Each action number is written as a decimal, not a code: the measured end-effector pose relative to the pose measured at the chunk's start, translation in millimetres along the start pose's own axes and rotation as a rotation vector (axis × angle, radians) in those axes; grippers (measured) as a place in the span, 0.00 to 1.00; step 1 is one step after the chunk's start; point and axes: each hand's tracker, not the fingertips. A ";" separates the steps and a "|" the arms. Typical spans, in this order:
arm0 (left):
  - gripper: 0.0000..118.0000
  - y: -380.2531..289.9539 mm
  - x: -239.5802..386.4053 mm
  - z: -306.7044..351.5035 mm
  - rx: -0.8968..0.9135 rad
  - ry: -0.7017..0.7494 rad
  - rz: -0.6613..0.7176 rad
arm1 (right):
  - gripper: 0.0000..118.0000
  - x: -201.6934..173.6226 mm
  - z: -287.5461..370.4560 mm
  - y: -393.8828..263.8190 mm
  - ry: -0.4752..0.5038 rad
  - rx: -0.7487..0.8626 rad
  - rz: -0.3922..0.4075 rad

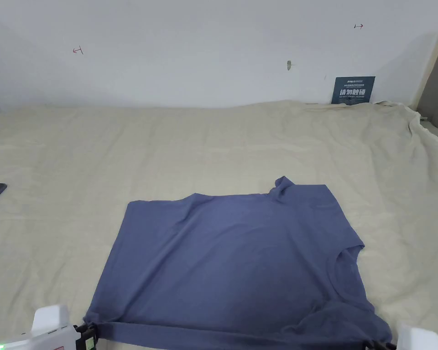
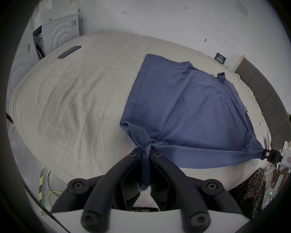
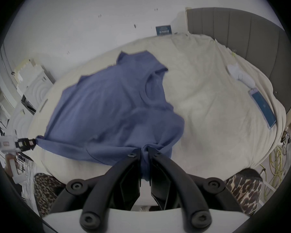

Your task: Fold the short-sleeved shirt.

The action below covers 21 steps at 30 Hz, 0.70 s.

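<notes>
Left hand-held gripper (image 2: 145,152) and right hand-held gripper (image 3: 144,152), each clamped on a near corner of the shirt (image 1: 232,264), stretch its soft, light, limp hem taut above the bed (image 1: 213,136).

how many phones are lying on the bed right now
2: a dark phone near the bed's left edge, and a blue-screened phone near its right edge by the headboard. Others may be out of frame.

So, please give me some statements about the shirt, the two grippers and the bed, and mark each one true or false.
1. The left gripper is shut on the blue shirt. True.
2. The right gripper is open and touches nothing. False: its jaws pinch shirt fabric.
3. The shirt's near edge is stretched between the grippers. True.
4. The shirt is already folded into a small stack. False: it lies spread on the bed.
5. A dark phone lies on the bed. True.
</notes>
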 end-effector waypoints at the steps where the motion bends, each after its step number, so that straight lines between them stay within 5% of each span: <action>1: 0.05 5.8 0.8 0.2 0.008 0.000 -0.002 | 0.05 -2.3 3.5 10.1 0.007 0.022 0.003; 13: 0.05 110.5 22.0 -48.5 0.053 -0.010 -0.092 | 0.05 -18.0 -66.4 125.5 -0.024 0.071 0.079; 21: 0.05 150.9 33.7 -130.4 -0.044 0.013 -0.084 | 0.05 -13.3 -144.7 150.6 -0.093 -0.048 0.012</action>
